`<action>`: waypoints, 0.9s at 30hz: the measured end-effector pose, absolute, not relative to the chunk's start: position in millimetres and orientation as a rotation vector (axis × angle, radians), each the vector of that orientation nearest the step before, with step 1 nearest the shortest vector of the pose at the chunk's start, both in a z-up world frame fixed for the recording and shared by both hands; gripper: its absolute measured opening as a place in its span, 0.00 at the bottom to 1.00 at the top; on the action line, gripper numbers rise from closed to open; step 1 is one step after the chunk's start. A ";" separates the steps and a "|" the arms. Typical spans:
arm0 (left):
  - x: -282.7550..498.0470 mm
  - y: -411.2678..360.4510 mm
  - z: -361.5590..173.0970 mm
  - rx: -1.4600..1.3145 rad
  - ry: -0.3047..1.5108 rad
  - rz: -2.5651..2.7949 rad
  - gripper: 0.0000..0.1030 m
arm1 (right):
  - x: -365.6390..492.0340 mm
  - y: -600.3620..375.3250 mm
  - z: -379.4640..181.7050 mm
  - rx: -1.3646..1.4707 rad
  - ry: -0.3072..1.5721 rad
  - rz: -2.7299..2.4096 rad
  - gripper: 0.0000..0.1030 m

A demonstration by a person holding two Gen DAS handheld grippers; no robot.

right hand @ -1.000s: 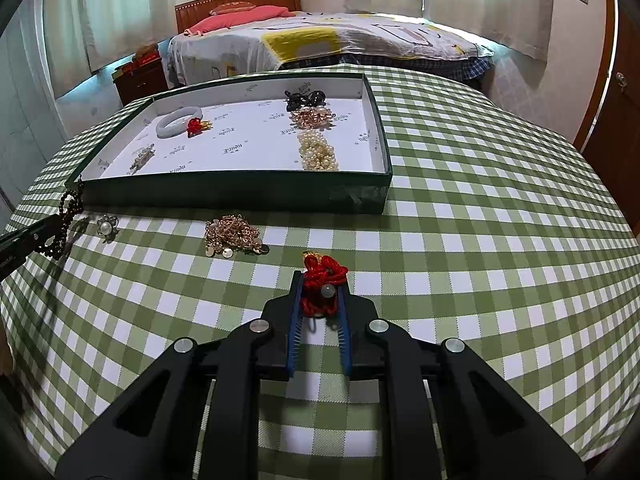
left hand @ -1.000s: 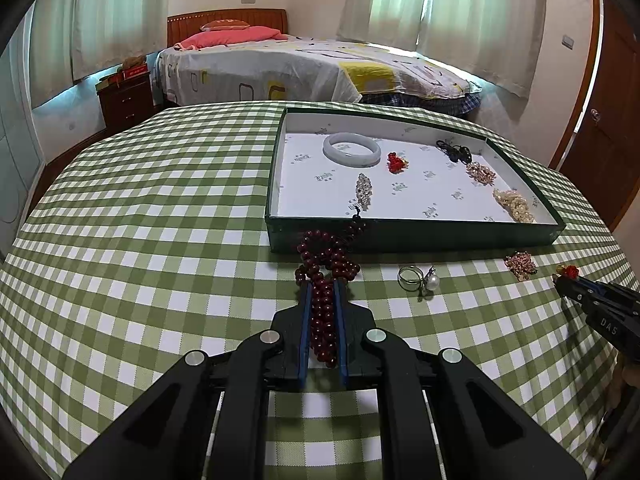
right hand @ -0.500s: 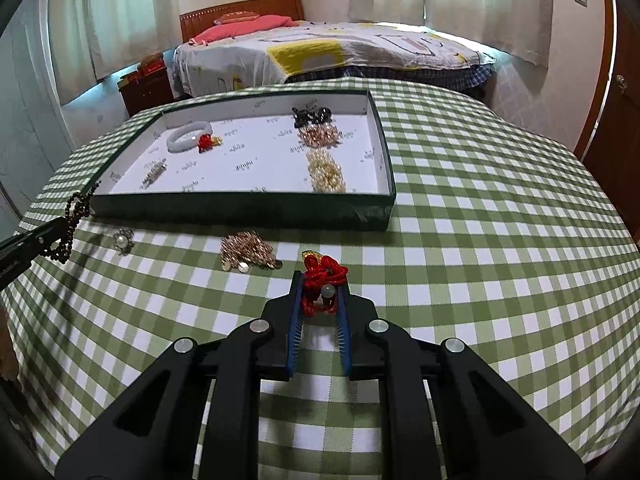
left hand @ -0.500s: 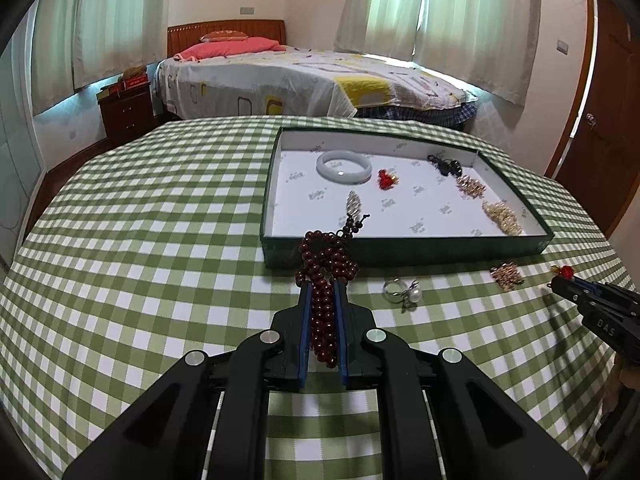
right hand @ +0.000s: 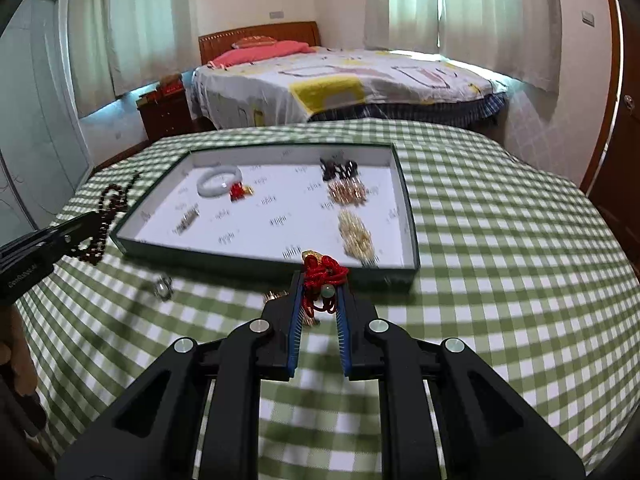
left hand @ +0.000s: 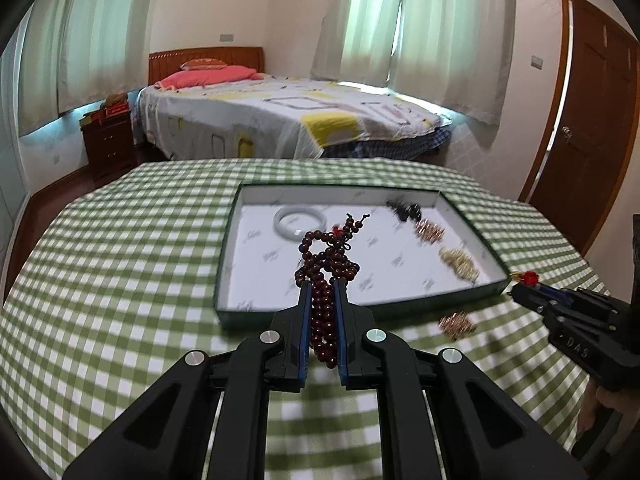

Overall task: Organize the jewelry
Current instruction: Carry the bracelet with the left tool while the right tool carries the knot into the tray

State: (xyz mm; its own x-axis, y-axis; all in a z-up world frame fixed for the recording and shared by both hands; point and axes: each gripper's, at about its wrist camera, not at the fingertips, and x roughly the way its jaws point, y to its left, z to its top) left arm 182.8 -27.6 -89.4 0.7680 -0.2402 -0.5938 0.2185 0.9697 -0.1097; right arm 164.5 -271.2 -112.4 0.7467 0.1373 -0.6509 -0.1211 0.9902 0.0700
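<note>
My left gripper [left hand: 322,286] is shut on a dark red bead bracelet [left hand: 326,264] and holds it in the air before the near wall of the green tray [left hand: 230,224]. My right gripper [right hand: 320,280] is shut on a red knotted cord ornament [right hand: 324,276] above the tray's near wall [right hand: 224,262]. The right gripper also shows in the left wrist view [left hand: 520,286], and the left gripper in the right wrist view [right hand: 80,232]. The tray holds a white bangle [right hand: 219,181], a red charm [right hand: 238,191], a silver brooch [right hand: 187,220], a black piece [right hand: 338,168], and gold pieces [right hand: 354,232].
A gold chain piece [left hand: 456,324] and a pearl ring [right hand: 163,288] lie on the green checked tablecloth [right hand: 500,240] in front of the tray. A bed [left hand: 280,120] and a nightstand [left hand: 106,144] stand behind the round table. A wooden door [left hand: 592,120] is at the right.
Both grippers have risen from the table with their jewelry and moved forward toward the tray. The views now sit higher, and the tray looks nearer under the held pieces.
</note>
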 end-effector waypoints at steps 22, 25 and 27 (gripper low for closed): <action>278.6 -77.8 -103.2 -0.076 0.651 -0.291 0.11 | 269.2 -246.2 -109.8 0.003 0.669 0.209 0.15; 288.3 -83.4 -117.0 -0.062 0.685 -0.287 0.11 | 281.6 -246.9 -126.1 0.010 0.713 0.207 0.15; 294.5 -84.8 -126.4 -0.062 0.711 -0.283 0.11 | 288.7 -248.0 -133.9 0.014 0.735 0.204 0.15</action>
State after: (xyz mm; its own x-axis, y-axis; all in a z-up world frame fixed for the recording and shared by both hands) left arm 294.5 -84.8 -126.4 0.7212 -0.2773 -0.6348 0.2355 0.9600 -0.1517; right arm 288.7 -248.0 -133.9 0.7228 0.1898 -0.6645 -0.1797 0.9801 0.0844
